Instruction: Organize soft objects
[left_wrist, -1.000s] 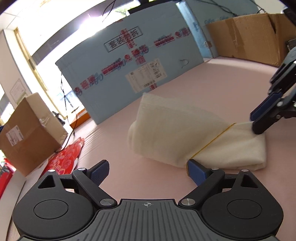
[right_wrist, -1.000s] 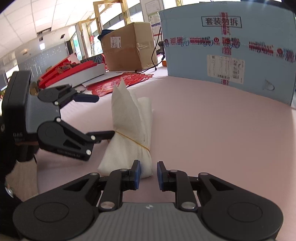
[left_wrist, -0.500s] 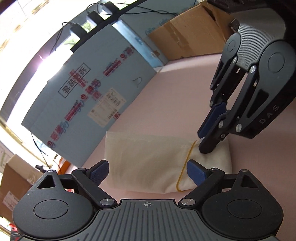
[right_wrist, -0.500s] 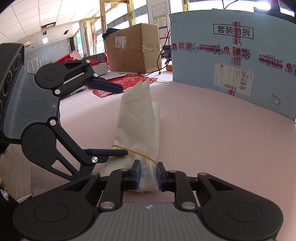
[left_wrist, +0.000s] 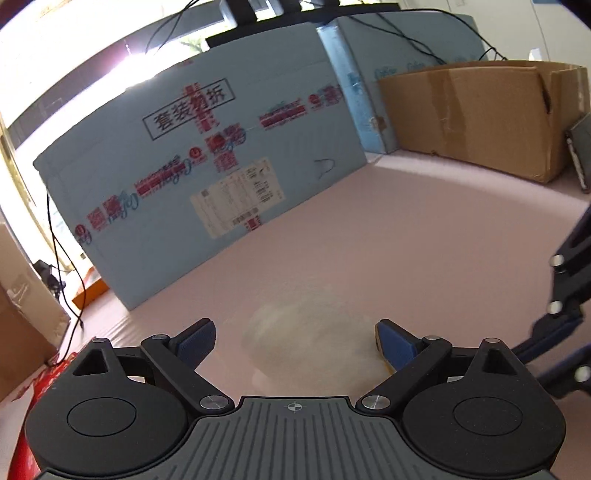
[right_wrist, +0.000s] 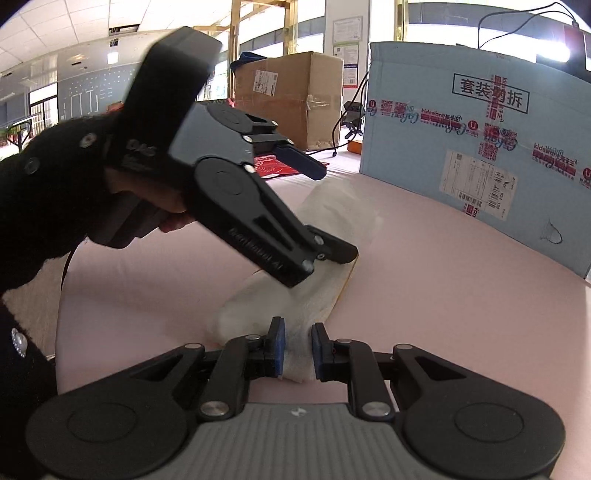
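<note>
A folded cream cloth (right_wrist: 332, 214) with a yellow rubber band (right_wrist: 347, 280) around it lies on the pink table (right_wrist: 443, 295). My right gripper (right_wrist: 297, 347) is shut on the cloth's near end, with the fabric bunched between its blue pads. My left gripper (right_wrist: 325, 210), held by a hand (right_wrist: 159, 210) in a black sleeve, stands open and tilted down over the cloth's middle, one finger on each side. In the left wrist view the cloth (left_wrist: 306, 332) is a pale blur between the open left gripper's (left_wrist: 295, 339) fingers. The right gripper's (left_wrist: 565, 332) linkage shows at the right edge there.
A large light-blue printed box (left_wrist: 207, 177) (right_wrist: 480, 147) stands along the far side of the table. An open brown carton (left_wrist: 480, 118) sits at the far right corner. Another brown carton (right_wrist: 295, 99) and red paper sheets (right_wrist: 273, 166) lie beyond the table's left end.
My left gripper has swung in and down over the cloth, straddling it. The right gripper has pinched the cloth's near end and the cloth has slid closer to it.
</note>
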